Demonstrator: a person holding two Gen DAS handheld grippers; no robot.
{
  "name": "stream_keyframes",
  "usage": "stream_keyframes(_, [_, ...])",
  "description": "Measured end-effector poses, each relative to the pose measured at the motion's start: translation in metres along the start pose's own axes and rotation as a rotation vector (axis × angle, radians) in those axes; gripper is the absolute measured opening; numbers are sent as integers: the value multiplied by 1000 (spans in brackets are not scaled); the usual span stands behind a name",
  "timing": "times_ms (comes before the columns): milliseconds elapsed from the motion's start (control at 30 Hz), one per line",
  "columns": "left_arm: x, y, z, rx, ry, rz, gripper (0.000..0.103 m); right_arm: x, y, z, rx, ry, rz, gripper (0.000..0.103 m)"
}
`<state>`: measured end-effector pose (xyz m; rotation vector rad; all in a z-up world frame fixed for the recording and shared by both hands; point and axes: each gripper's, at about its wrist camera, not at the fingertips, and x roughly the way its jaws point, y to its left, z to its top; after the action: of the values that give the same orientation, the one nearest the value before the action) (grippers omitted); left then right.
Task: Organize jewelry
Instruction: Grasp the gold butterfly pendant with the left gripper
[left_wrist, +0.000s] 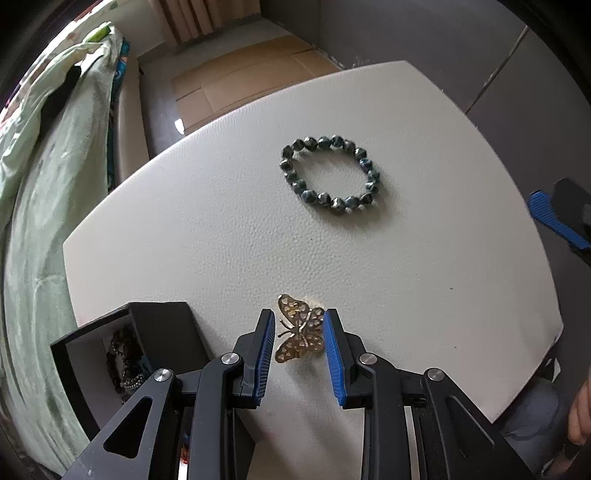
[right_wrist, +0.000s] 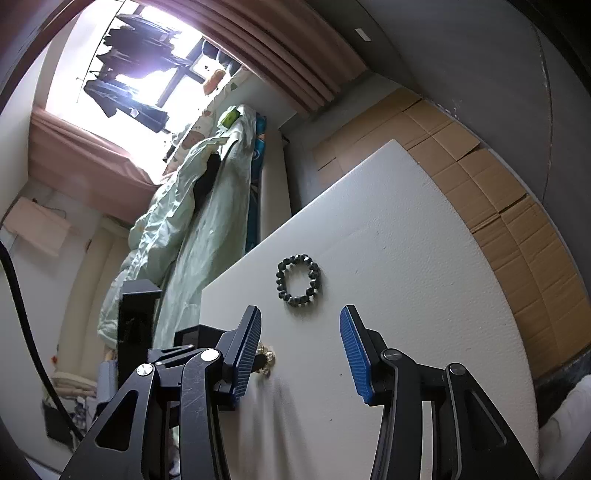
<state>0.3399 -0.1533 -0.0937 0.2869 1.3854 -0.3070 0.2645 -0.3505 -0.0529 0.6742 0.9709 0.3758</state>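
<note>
The white table (left_wrist: 229, 229) fills both views, its pebbled top carrying what is left to sort. At its left edge sits the black box (left_wrist: 155, 325), open at the top, with dark chains and beads already heaped inside; that looks like the place everything is bound for. Out in the middle lies the bead bracelet (left_wrist: 330, 173), a closed ring flat on the surface, well apart from either tool and untouched.

Now the action: the left gripper (left_wrist: 299, 332) points straight down over the gold butterfly brooch (left_wrist: 300, 328), just beside the box. Its blue pads bracket the wings on both sides, narrowed close around them. The right pad seems to touch a wing tip, but whether both are truly pressing is hard to say from this angle. The brooch rests on the table, not lifted.

The right gripper (right_wrist: 301, 332) hangs back, jaws half open and empty, aimed towards the bracelet, probably lined up for that next.
</note>
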Motion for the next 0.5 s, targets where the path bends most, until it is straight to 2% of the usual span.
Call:
stream_keyframes(233, [8,-1,-3,-1,11,-28,28,0,1,0,-2,0,-1,46])
stream_keyframes(400, [2,10,-5,-10,-5,-65,13,2,3,-1,-9,6,-1,46])
stream_keyframes(500, [-6,15,-7,-15,-22,-84,13,7,6,-1,-19,16,-3,46])
